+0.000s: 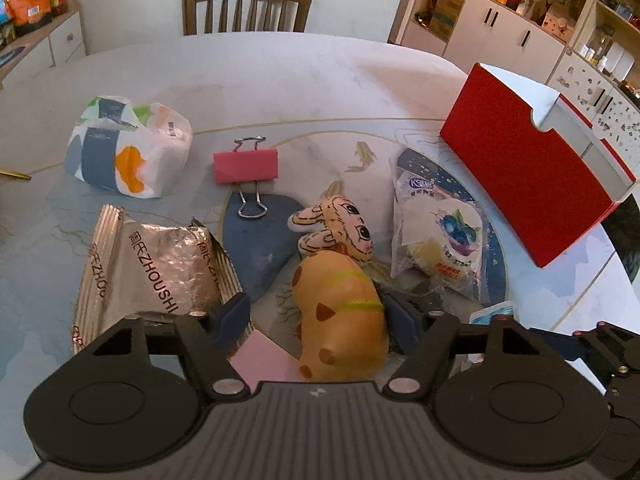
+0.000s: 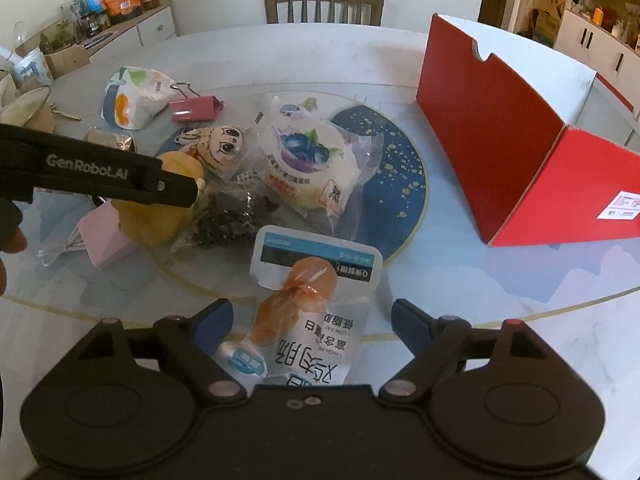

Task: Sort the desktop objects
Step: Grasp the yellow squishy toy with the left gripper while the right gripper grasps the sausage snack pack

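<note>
Nearest the left wrist camera, an orange spotted plush toy (image 1: 340, 312) lay between the blue pads of the left hand-held gripper (image 1: 318, 316), whose fingers stood apart on either side of it; the right pad sat just beside the toy's flank, the left pad clear of it, so the toy was straddled and not yet pinched. A pale pink block (image 1: 260, 356) lay under the toy's near end. Beyond it rested a small cartoon-faced doll (image 1: 340, 228), touching the toy's far end, with a pink binder clip (image 1: 246, 166) farther back, a wrapped tissue pack (image 1: 124, 148) to the left and a crumpled foil snack packet (image 1: 152, 272) beside the left finger. A blueberry bun in clear wrap (image 1: 438, 232) lay to the right on the table (image 1: 280, 72), and an open red box (image 1: 528, 184) stood tilted near the right edge. In the right wrist view, the right hand-held gripper (image 2: 312, 320) hung over a sausage snack pouch (image 2: 312, 312), its fingers spread wide with both pads clear of the pouch. The same bun lay beyond the pouch, a bag of dark dried bits (image 2: 228, 220) just left of it, and the red box stood well apart to the right. A wooden chair (image 2: 324, 4) stood at the far side.
</note>
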Demonstrator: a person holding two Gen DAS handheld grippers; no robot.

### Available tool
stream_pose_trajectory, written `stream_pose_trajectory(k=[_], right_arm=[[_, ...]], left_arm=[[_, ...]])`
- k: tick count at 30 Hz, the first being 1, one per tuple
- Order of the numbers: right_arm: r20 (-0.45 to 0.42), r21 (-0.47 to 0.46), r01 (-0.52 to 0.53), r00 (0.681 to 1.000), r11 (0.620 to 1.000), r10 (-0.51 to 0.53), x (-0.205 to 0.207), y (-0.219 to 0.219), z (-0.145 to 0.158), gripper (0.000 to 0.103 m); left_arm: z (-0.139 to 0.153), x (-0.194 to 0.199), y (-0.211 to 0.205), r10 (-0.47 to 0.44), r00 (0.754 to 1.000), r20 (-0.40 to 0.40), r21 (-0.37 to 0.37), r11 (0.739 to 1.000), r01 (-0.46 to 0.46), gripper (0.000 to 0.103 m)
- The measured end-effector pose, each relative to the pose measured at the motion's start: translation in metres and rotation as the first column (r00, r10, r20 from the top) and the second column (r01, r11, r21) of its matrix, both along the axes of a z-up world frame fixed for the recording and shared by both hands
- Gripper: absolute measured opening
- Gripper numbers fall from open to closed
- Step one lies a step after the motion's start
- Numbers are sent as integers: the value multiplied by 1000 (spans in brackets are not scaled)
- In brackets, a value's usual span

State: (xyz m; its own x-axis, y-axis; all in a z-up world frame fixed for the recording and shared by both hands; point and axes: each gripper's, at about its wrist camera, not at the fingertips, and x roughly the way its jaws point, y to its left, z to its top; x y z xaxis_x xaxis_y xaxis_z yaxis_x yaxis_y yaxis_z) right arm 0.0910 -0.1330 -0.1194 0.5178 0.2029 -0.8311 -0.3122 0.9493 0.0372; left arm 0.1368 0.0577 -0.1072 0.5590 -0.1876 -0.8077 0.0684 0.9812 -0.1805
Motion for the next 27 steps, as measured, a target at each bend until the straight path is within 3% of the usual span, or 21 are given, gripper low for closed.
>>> stream_pose_trajectory(k=[4,6,9,26,27], right_arm=[[3,0,-2,1000,1000,2,1,1,-1,82],[7,-2,1,1000,1000,-1,2,1,-1,75],[13,-6,5,1000,1000,-5,3,0,1,64],[39,32,57,998,998,-59,-2,-12,17,59],[47,39,59,997,997,-61,-3,-14,21,39]], left_arm=[[0,1,0,-12,1000,-9,-41,999,11,55],[1,0,0,-17,1000,-10,-58,998,16,48],[2,0,0,-15,1000,-12,-67,998,14,46],[25,-24,7,-44,999,31,-129,991,48,43],[26,-27,6,-43,998,37,-126,991,47,43]])
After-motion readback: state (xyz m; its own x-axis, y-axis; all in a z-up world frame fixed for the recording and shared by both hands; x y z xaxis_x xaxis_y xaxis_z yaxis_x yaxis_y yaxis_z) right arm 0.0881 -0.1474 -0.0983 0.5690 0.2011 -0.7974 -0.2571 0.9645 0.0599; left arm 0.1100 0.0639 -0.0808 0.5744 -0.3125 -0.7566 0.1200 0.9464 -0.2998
